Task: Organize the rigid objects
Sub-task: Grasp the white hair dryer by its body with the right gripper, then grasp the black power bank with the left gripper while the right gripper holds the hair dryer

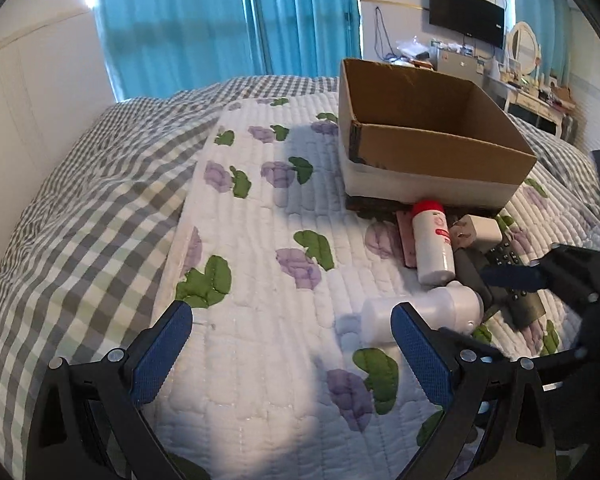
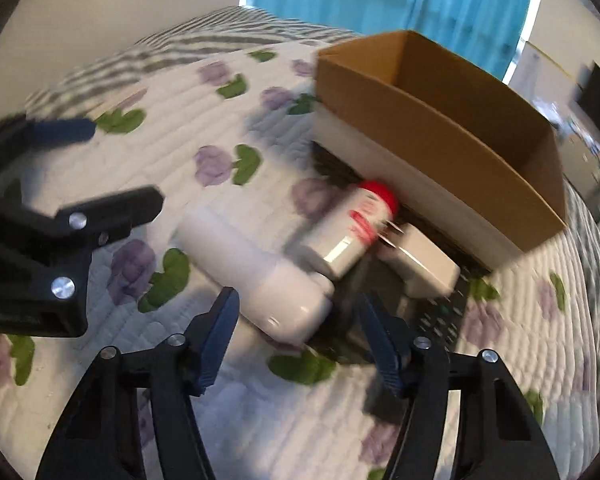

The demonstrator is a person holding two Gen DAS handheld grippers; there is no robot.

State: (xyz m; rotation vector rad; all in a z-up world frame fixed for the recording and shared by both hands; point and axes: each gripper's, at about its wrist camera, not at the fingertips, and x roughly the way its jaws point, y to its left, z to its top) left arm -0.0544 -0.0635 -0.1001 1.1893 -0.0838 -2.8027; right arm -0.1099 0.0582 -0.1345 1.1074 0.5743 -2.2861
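Observation:
An open cardboard box (image 1: 440,148) (image 2: 452,148) stands on the quilt. In front of it lie a red-capped white bottle (image 1: 432,240) (image 2: 348,228), a larger white bottle (image 1: 424,312) (image 2: 260,276), a white charger block (image 1: 480,230) (image 2: 424,264) and a black remote (image 1: 512,276) (image 2: 440,316). My left gripper (image 1: 292,348) is open and empty over the quilt, left of the large bottle. My right gripper (image 2: 296,336) is open, its jaws either side of the large bottle's near end; it also shows in the left wrist view (image 1: 540,276).
The flowered white quilt (image 1: 260,240) covers a grey checked bedspread (image 1: 80,220). A pink flat item (image 1: 406,240) lies beside the red-capped bottle. Blue curtains, a wall screen and a dresser stand behind the bed. The left gripper shows at the left of the right wrist view (image 2: 60,168).

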